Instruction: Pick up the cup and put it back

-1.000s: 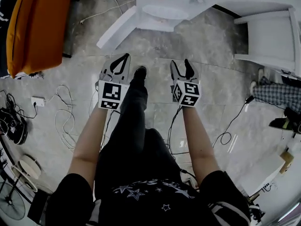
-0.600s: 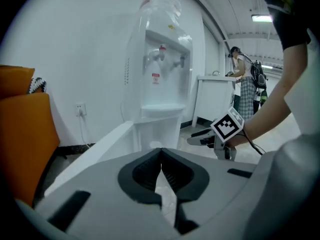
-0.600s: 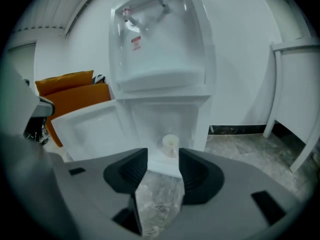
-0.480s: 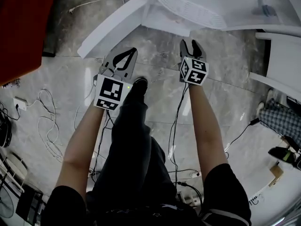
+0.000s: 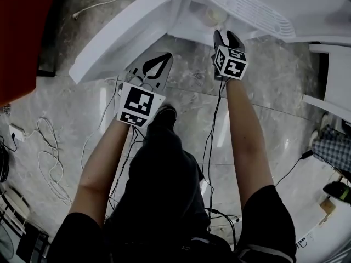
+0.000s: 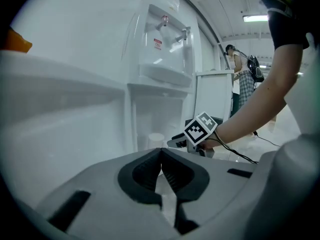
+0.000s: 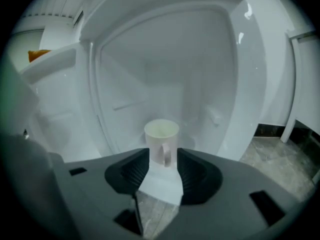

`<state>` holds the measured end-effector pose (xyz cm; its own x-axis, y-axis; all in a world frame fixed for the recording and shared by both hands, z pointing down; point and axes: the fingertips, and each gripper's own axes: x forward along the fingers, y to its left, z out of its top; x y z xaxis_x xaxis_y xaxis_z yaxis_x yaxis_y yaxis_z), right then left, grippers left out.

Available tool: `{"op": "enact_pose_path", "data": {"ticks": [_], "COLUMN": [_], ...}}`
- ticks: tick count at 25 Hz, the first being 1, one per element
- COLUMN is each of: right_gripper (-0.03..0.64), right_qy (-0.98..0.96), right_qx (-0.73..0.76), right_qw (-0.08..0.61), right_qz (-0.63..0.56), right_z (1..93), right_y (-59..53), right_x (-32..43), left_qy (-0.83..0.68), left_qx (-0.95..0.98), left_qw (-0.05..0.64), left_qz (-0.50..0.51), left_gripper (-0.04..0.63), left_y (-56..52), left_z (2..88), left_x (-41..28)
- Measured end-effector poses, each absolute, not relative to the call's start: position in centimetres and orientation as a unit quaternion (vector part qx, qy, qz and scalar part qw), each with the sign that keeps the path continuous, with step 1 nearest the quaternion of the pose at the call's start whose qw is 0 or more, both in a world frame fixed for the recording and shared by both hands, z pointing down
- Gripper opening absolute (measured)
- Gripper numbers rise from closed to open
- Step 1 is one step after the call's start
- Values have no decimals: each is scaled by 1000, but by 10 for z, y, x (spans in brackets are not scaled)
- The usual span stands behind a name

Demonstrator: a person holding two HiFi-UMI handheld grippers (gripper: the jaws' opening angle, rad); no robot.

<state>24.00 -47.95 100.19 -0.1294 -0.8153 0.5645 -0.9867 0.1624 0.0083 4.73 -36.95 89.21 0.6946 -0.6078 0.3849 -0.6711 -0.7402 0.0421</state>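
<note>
Right gripper (image 7: 163, 160) jaws, just narrowed, were seen apart and empty, short of the cup (image 7: 161, 132); left gripper (image 6: 161, 153) jaws together. Handle (image 7: 166, 154) could be clipped, cup toppled.

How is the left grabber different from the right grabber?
The left hand-held gripper has its jaws shut together on nothing. The right hand-held gripper has its jaws apart; they have just been closing, with nothing between them yet. The right one reaches further forward, facing the cup in the white cabinet. The left one sits further back. Both carry a black-and-white marker cube.
</note>
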Motion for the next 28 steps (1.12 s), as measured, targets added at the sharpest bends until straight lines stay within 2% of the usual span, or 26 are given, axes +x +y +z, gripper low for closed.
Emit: {"op": "enact_pose_path", "data": {"ticks": [3,8,9,12,19,28], "right_gripper": [140,129,58,54,52,52], "right_qy": [-727,-737,-739,-742,-738,-754], "right_qx": [611,605,600,585,580,574], "right_qw": [245,244,250,271,270,222], "right_qz": [193,176,176,184,215,230], "right_z": [1024,1034,1035,1035,1002,862], "right_y": [-491,-510,-510,-502,-466,-352], "right_x": [240,235,234,230,217,187], "left_qy": [-351,-358,-360,-367,-378,-377], "left_qx": [916,914,913,910,902,903], "left_qw": [85,77,79,89,100,107], "left_qz": [174,177,177,172,184,174], "left_gripper": [9,9,9,9,9,9], "left_y": [-375,-385,-384,-380,-356,-285], "left_z": [907,924,925,919,876,754], "left_x": [49,44,43,37,18,4]}}
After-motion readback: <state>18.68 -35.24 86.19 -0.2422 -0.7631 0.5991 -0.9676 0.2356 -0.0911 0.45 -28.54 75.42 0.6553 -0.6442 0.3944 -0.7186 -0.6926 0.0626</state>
